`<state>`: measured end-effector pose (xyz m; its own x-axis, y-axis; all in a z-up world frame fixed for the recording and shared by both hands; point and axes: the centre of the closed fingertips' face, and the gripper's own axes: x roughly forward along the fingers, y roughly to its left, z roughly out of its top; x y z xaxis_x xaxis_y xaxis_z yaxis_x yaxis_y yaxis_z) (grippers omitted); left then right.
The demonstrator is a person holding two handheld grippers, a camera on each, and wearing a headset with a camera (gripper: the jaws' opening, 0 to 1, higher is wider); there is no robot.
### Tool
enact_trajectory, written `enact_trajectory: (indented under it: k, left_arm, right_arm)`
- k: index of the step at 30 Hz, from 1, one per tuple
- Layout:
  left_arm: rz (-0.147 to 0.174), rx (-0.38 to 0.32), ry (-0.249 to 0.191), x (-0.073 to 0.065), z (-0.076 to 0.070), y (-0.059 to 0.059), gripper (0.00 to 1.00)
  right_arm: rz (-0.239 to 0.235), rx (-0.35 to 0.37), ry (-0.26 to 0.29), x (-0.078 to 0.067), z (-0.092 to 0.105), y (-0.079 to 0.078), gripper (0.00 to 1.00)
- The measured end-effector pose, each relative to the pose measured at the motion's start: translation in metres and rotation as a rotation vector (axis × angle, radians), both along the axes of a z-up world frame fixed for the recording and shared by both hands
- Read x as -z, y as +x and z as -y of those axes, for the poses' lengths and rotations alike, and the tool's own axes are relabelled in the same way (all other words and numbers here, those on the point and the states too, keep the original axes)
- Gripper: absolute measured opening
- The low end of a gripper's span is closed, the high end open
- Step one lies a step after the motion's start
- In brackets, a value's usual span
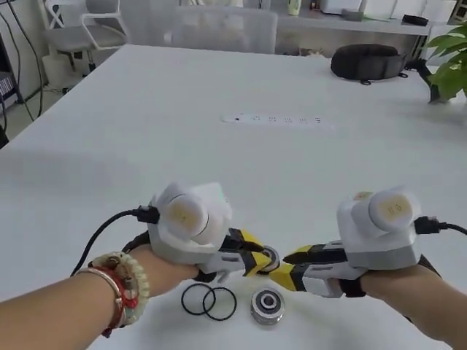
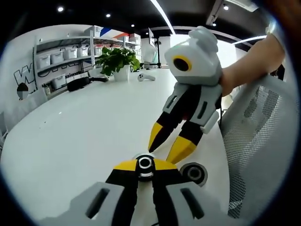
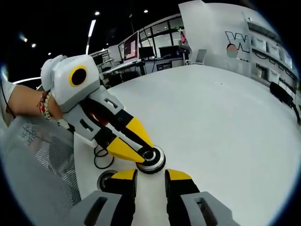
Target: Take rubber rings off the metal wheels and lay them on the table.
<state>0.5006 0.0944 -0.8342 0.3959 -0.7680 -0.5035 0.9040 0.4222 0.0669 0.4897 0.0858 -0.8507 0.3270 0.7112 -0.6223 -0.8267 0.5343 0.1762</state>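
Observation:
My left gripper is shut on a small metal wheel and holds it just above the white table. In the left gripper view the wheel sits between the yellow tips of the left gripper. My right gripper faces it from the right, open, with its tips just short of the wheel. In the right gripper view, the wheel lies just ahead of the right gripper. Two black rubber rings lie overlapping on the table near a second wheel.
A white power strip lies mid-table. A black bag and a green plant are at the far right. Chairs stand beyond the far edge. A mesh chair back is close behind the grippers.

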Motion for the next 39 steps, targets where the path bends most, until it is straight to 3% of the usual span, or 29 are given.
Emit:
enact_trajectory:
  k: [5,10,20,33,35,37,39]
  left_arm:
    - [-0.007,0.003,-0.001,0.001,-0.001,-0.001,0.05]
    - [-0.012,0.003,-0.004,0.0,-0.001,-0.002,0.05]
    - [-0.013,0.003,-0.009,0.0,-0.001,-0.003,0.05]
    - [-0.02,-0.002,-0.019,0.0,-0.001,-0.001,0.05]
    - [-0.02,-0.002,-0.018,0.0,-0.001,-0.001,0.05]
    - [-0.022,0.0,-0.02,0.0,-0.001,-0.002,0.05]
    - [-0.021,0.001,-0.02,0.0,-0.001,-0.002,0.05]
  right_arm:
    - [0.03,-0.019,-0.032,0.003,0.0,-0.001,0.2]
    - [0.03,-0.03,-0.029,0.004,-0.003,-0.003,0.21]
    - [0.079,-0.059,-0.045,0.002,-0.006,-0.002,0.18]
    - [0.108,-0.103,-0.093,0.003,0.0,-0.002,0.08]
    - [0.123,-0.096,-0.123,0.004,0.005,0.001,0.0]
    - [0.097,-0.077,-0.105,0.004,0.005,0.002,0.0]
    - [0.102,-0.079,-0.107,0.004,0.005,0.002,0.0]
